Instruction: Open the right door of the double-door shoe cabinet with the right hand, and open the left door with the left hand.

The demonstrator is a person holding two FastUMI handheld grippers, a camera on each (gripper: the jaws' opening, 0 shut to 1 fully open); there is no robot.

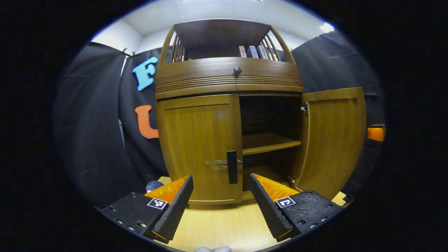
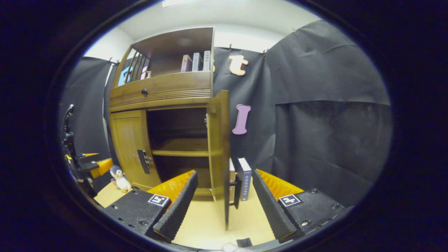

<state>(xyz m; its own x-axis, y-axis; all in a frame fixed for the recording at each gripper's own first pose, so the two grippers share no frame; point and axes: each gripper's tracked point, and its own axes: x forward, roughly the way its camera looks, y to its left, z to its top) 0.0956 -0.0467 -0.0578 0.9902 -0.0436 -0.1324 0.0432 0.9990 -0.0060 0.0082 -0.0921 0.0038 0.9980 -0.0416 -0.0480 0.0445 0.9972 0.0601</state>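
Observation:
The wooden shoe cabinet [image 1: 229, 78] stands ahead in the left gripper view. Its left door [image 1: 199, 147] is closed, with a dark vertical handle [image 1: 232, 167] at its inner edge. Its right door [image 1: 332, 140] is swung wide, baring a shelf [image 1: 267, 141]. My left gripper [image 1: 221, 197] is open, a short way in front of the handle and touching nothing. In the right gripper view the right door [image 2: 219, 154] stands edge-on, with its handle [image 2: 237, 191] on the far side. My right gripper [image 2: 222, 201] is open, and the door's edge lies between its fingers without contact.
Books [image 2: 244, 178] stand on the floor behind the open door. A penguin toy [image 2: 120, 178] sits left of the cabinet, near the other gripper [image 2: 87, 164] at the far left. More books [image 1: 252, 51] rest on the top shelf. A drawer knob [image 1: 237, 70] sits above the doors.

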